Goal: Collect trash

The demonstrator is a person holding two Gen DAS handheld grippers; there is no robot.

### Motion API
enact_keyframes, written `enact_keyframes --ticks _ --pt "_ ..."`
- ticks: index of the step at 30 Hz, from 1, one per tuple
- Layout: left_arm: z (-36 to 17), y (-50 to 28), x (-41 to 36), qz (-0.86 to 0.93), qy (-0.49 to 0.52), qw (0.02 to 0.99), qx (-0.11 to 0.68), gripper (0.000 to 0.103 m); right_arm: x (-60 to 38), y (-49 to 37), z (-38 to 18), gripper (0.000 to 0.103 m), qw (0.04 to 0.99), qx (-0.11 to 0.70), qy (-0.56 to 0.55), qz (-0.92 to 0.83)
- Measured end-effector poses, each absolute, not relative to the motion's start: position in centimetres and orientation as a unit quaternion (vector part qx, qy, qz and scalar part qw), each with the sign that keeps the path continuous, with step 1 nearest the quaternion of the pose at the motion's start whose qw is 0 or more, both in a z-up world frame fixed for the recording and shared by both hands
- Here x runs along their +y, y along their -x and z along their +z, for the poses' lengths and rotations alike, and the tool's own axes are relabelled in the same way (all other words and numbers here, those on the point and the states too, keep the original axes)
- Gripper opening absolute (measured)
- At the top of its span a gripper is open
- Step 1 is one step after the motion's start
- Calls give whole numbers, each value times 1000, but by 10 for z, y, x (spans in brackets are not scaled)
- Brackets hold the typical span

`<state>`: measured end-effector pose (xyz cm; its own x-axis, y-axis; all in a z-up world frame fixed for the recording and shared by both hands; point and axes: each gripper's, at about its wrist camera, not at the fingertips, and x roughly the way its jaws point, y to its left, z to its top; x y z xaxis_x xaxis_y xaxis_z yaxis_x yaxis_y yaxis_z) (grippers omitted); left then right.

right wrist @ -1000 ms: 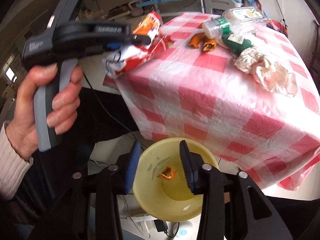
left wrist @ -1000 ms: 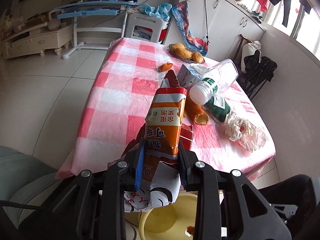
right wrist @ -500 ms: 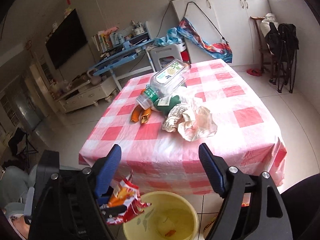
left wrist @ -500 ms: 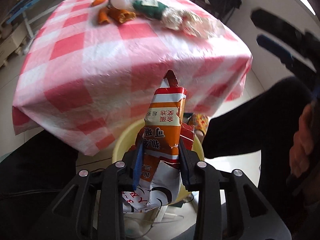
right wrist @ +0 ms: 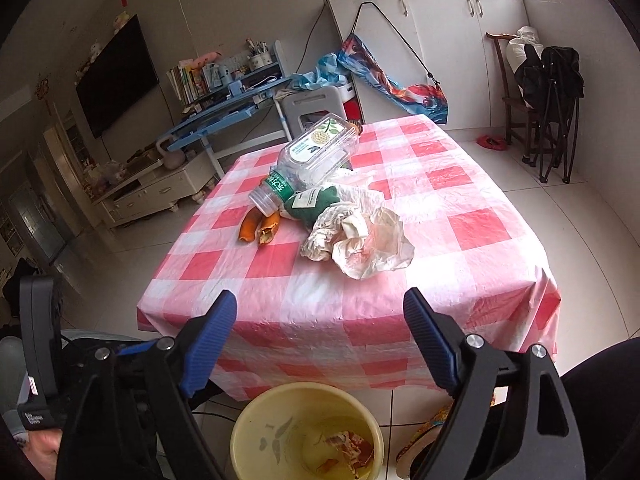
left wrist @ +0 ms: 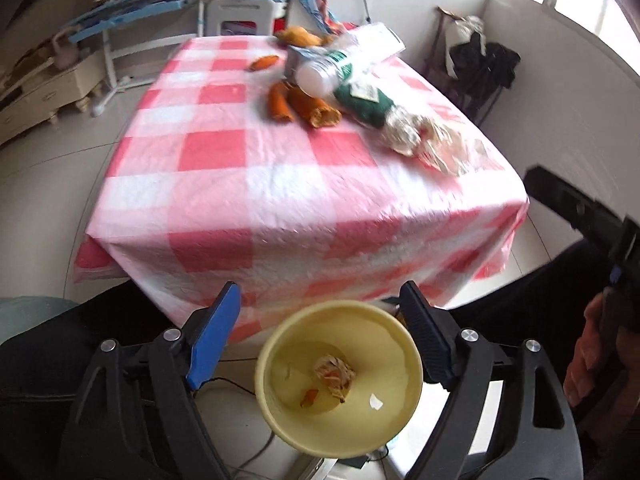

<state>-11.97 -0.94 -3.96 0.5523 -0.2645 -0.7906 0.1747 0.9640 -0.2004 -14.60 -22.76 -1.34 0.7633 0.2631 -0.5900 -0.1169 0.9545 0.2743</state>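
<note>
My left gripper (left wrist: 318,330) hangs over the yellow bin (left wrist: 338,380) on the floor, its jaws opening with nothing between them. The orange snack wrapper (left wrist: 335,372) lies crumpled inside the bin. My right gripper (right wrist: 320,340) faces the table from its near edge, jaws opening wide and empty, with the bin (right wrist: 306,432) below it. On the pink checked tablecloth (right wrist: 360,280) lie crumpled paper (right wrist: 360,240), a clear plastic bottle (right wrist: 312,160), a green packet (right wrist: 312,204) and orange peels (right wrist: 260,228).
A person's hand (left wrist: 596,352) holding the other gripper's black body shows at the right of the left wrist view. A blue desk (right wrist: 228,108), a white stool (right wrist: 312,104), white cabinets (right wrist: 440,40) and a chair with dark bags (right wrist: 548,88) stand beyond the table.
My left gripper swung from the tabletop to above the bin, opened and let the snack wrapper fall in. My right gripper rose from the bin, widened and now looks across the table.
</note>
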Motion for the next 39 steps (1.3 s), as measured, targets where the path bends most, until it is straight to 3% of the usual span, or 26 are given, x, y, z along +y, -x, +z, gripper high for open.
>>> enact_keyframes --ticks 8,39 --pt "-32 111 8 -75 68 900 424 80 -221 147 -13 83 933 331 -93 102" --pt "-32 112 10 -62 66 904 419 81 -212 147 -16 83 933 337 -78 103"
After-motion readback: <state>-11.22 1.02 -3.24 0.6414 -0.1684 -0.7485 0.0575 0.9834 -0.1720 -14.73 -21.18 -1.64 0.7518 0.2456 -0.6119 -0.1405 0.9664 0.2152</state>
